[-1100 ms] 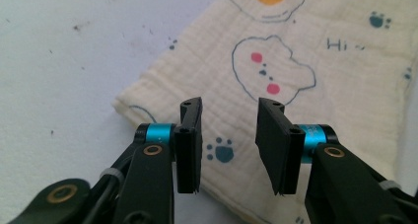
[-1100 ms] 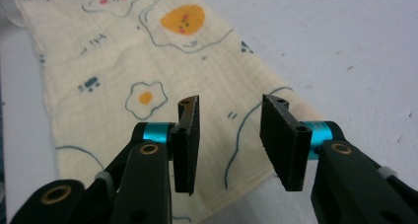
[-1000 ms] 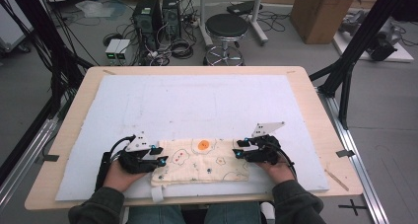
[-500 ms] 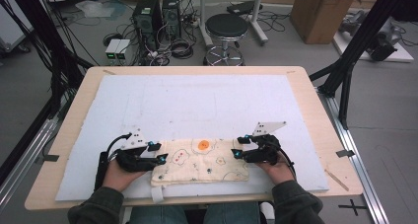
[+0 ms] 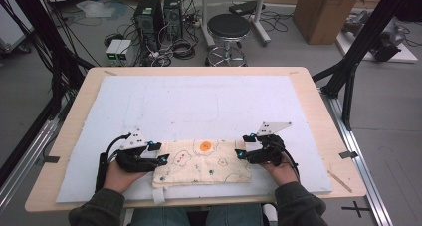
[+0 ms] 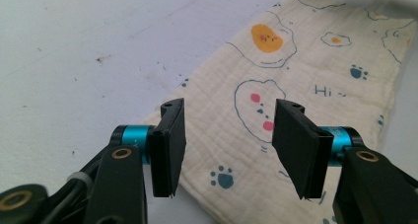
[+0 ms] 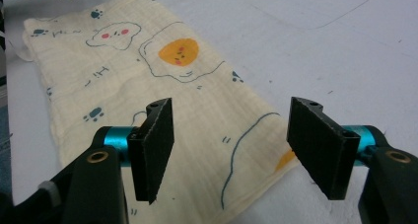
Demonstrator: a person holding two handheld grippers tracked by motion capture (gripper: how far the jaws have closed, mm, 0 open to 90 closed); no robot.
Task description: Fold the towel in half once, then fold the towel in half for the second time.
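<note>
The folded muslin cloth (image 5: 201, 162) lies flat at the near edge of the white-padded surface (image 5: 199, 104). It looks light and limp (best pinched at corners or hems). The left hand-held gripper (image 5: 157, 153) and the right hand-held gripper (image 5: 241, 149) have just been opening, jaws apart over its ends, gripping nothing. The gripper views reveal its printed eggs and paw marks.

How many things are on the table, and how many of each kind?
Cream cloth with egg and paw prints: 1
Light blue mat under the cloth: 1
Grippers held in the hands, left gripper and right gripper, both with jaws apart over the cloth's ends: 2
Total: 4
</note>
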